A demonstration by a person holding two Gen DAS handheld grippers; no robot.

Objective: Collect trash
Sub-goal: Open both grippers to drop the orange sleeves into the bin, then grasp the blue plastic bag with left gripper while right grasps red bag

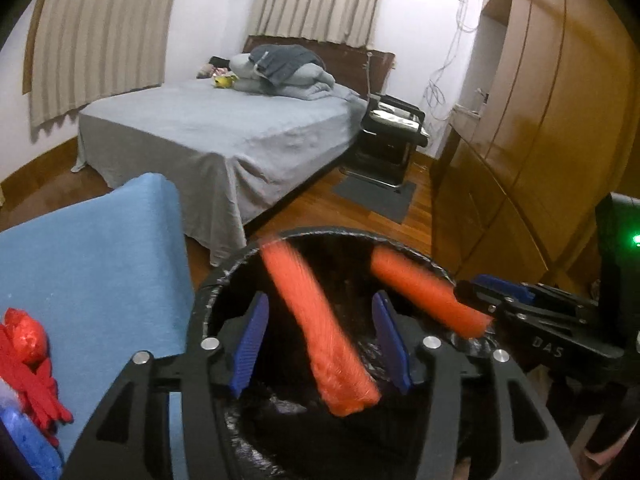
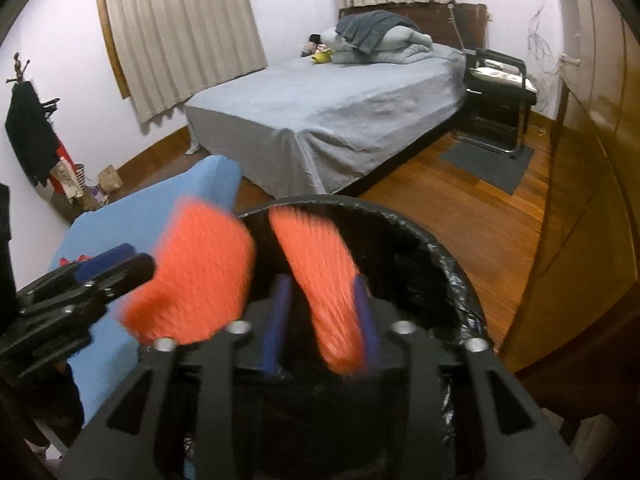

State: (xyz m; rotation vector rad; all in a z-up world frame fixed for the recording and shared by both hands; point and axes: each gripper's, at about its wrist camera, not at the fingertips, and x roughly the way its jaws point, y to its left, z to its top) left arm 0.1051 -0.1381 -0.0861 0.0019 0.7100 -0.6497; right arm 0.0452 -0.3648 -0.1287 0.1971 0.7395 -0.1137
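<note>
Two orange foam-like pieces hang over a black bag-lined bin (image 1: 320, 234) (image 2: 400, 216). In the left wrist view one blurred orange piece (image 1: 316, 320) lies loose between the blue pads (image 1: 250, 344) of my left gripper (image 1: 320, 304), which is open, with gaps on both sides. The other orange piece (image 1: 428, 292) is at the tips of my right gripper (image 1: 464, 290). In the right wrist view that piece (image 2: 316, 280) sits between the pads of the right gripper (image 2: 320, 304), close to the right pad with a dark gap on the left. The left gripper (image 2: 136, 266) is beside the first piece (image 2: 196, 268).
A blue-covered surface (image 1: 100, 260) left of the bin holds red crumpled items (image 1: 28, 344). Behind it is a grey bed (image 1: 208, 128), with a black chair (image 1: 392, 136) and grey mat (image 1: 376, 196) beyond. A wooden wardrobe (image 1: 540, 120) lines the right side.
</note>
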